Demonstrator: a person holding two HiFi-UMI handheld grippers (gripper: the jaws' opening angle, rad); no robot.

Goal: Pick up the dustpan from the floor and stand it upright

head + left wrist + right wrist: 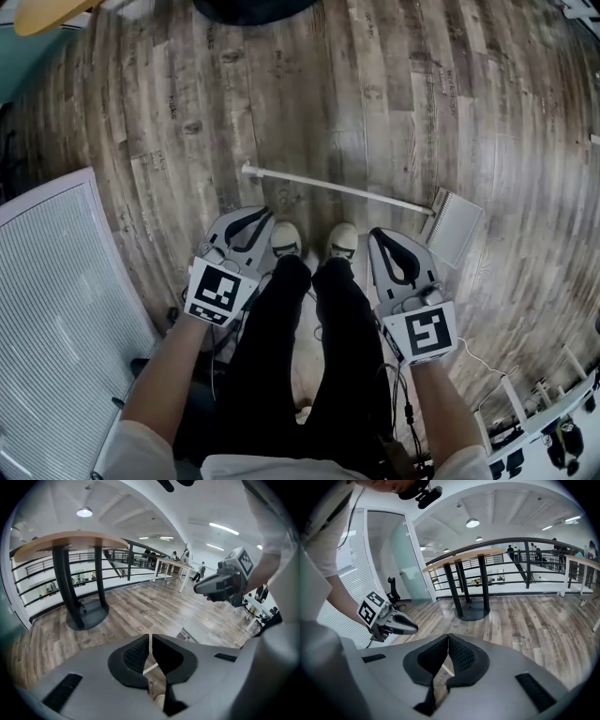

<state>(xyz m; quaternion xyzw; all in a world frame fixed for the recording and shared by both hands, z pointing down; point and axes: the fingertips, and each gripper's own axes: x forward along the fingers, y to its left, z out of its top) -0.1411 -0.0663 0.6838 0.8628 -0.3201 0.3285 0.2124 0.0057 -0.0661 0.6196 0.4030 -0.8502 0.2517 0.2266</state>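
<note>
Wood floor (pixel 375 84): pale planks, bare and wide beyond the dustpan, so there is plenty of room ahead.
Dustpan (pixel 453 228): lies flat on the floor just ahead of my shoes (pixel 286 238). Its thin white handle (pixel 328 187) runs leftward from the pan.
Left gripper (pixel 255 220): jaws pressed together, nothing between them. It hangs above the floor on the near side of the handle.
Right gripper (pixel 384 242): jaws likewise closed and empty. It is the one closer to the pan end.
Risk, push: I judge closed jaws would only shove the handle, which could skate on the smooth wood. I must open them first.
Risk, swing: if I grip far from the pan, its weight may pivot the handle in the jaws.
Risk, topple: stood upright and unpropped, it may fall.
Edges: slatted white panel (pixel 56 281) close on the left, white rack (pixel 539 412) low on the right, shoes crowding the near side.
</note>
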